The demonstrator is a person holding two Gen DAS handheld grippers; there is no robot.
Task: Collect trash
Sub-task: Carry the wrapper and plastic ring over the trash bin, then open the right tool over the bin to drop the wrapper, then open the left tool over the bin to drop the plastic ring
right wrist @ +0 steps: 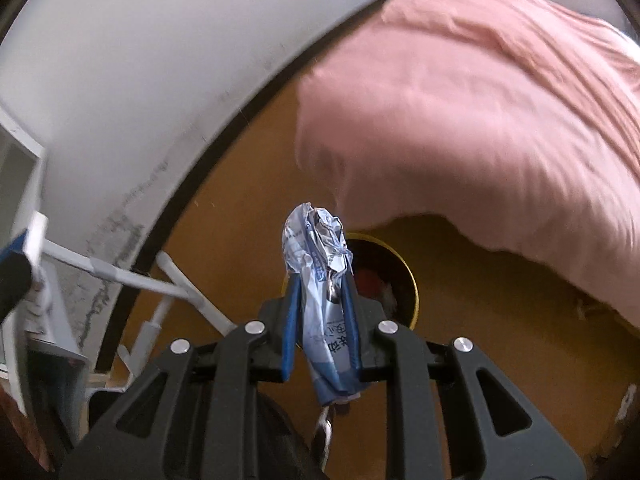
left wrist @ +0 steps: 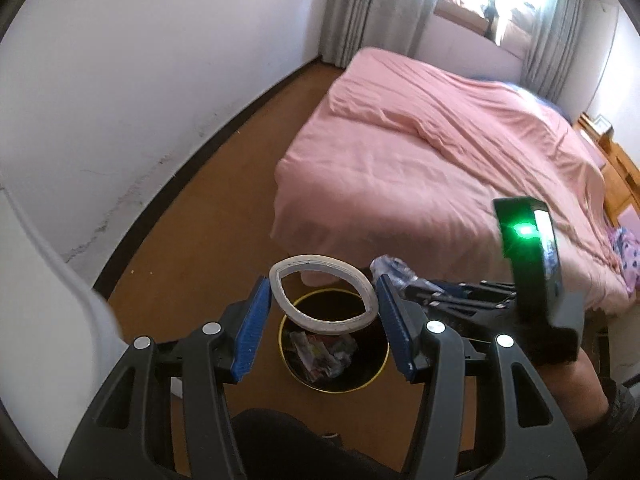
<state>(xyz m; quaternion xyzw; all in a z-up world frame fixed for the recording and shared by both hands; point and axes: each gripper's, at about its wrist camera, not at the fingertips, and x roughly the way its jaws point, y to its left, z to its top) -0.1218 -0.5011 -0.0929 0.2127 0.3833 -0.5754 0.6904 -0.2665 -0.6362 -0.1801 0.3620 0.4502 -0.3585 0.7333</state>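
Observation:
A black trash bin [left wrist: 334,380] with a yellow rim stands on the brown floor and holds crumpled wrappers. In the left wrist view a white oval ring [left wrist: 320,293] hangs between the blue pads of my left gripper [left wrist: 322,300], above the bin; the jaws are wide apart and I cannot tell if they touch it. My right gripper [right wrist: 320,288] is shut on a crumpled blue-white plastic wrapper [right wrist: 320,260], held above the bin [right wrist: 408,276]. The right gripper with its wrapper [left wrist: 390,270] also shows in the left wrist view, just right of the ring.
A bed with a pink cover [left wrist: 432,160] stands right of the bin, its corner overhanging near it. A white wall with dark skirting [left wrist: 132,236] runs along the left. White furniture legs [right wrist: 168,280] stand left of the bin. A wooden nightstand [left wrist: 616,168] is far right.

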